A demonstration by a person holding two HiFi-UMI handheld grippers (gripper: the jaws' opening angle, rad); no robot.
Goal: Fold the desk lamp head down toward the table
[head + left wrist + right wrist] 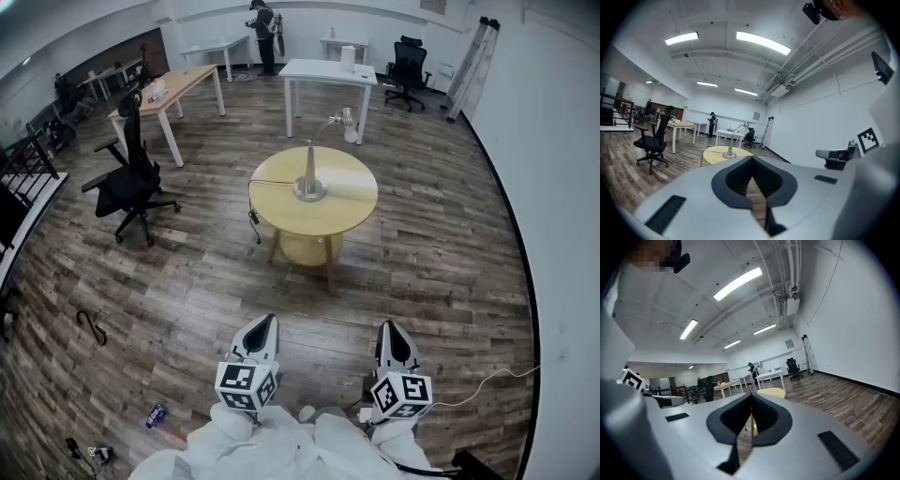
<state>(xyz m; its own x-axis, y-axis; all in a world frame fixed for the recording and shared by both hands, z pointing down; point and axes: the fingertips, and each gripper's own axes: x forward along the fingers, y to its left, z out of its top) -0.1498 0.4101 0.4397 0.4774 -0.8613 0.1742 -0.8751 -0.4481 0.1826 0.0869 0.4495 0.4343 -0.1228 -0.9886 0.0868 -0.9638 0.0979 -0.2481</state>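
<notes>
Left gripper [266, 323] and right gripper [392, 330] both have their jaws closed on nothing, well short of the round counter [354, 202]. The desk lamp [309, 172] stands upright on that counter. Its head [348, 118] arches toward the counter's far-right rim, so it's on the right gripper's side.

Light was bright, even, from long white fluorescent ceiling strips [763, 42]; shadows on brown wood-plank floor [441, 272] were faint; heavy fisheye bending, dark corners.
</notes>
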